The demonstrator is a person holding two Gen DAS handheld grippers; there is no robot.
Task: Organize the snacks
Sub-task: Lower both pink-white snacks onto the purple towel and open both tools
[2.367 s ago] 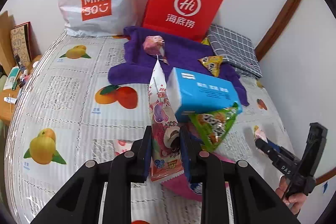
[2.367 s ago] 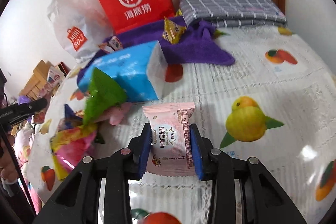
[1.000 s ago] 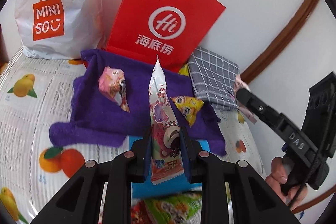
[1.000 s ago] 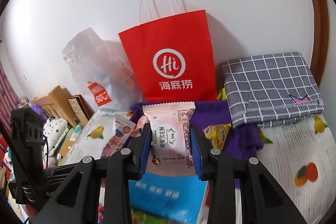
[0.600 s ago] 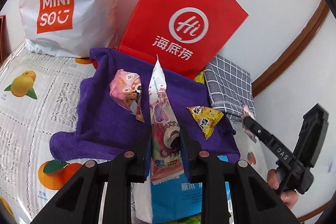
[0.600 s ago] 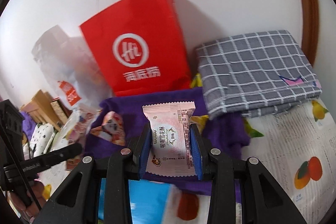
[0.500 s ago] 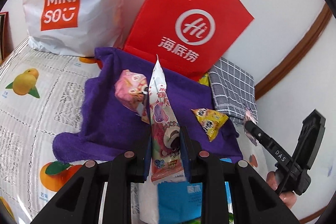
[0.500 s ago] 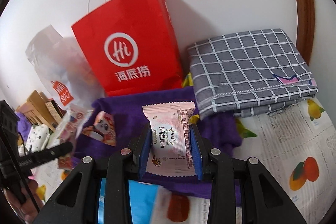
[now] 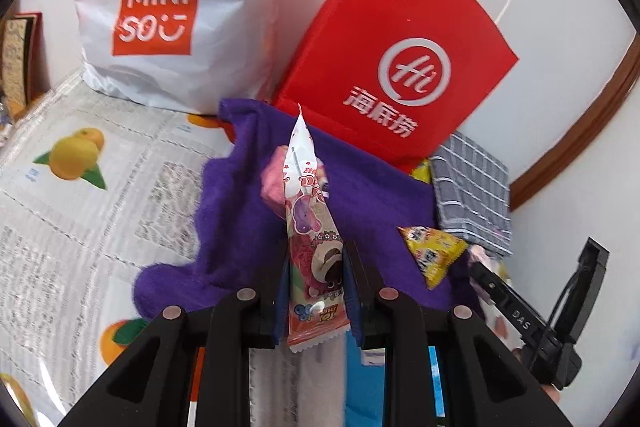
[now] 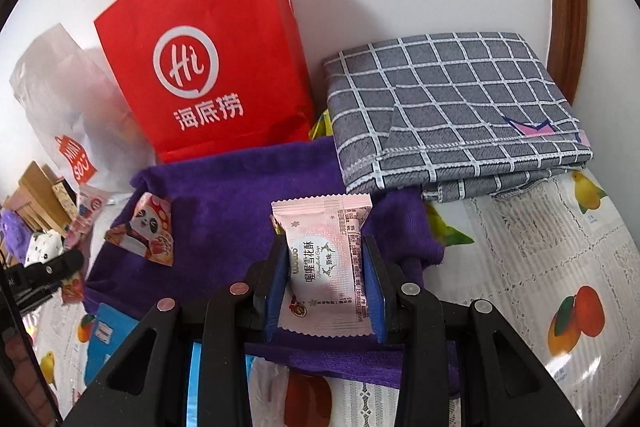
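Observation:
My left gripper (image 9: 316,291) is shut on a tall pink bear snack packet (image 9: 310,227), held upright over the purple towel (image 9: 236,227). Behind the packet a pink panda snack (image 9: 272,183) lies on the towel, and a yellow triangular snack (image 9: 434,253) lies to the right. My right gripper (image 10: 326,287) is shut on a pale pink pastry packet (image 10: 326,263), low over the same purple towel (image 10: 224,203). The panda snack (image 10: 150,233) lies at the left of the towel there. The right gripper also shows at the left view's lower right edge (image 9: 520,319).
A red paper bag (image 9: 396,67) and a white Miniso bag (image 9: 168,11) stand against the wall behind the towel. A folded grey checked cloth (image 10: 448,115) lies right of the towel. A blue box (image 10: 106,335) sits near my grippers on the fruit-print tablecloth (image 9: 80,187).
Both grippers have come down and closer to the purple towel, each keeping its packet. The bags and the checked cloth now loom larger.

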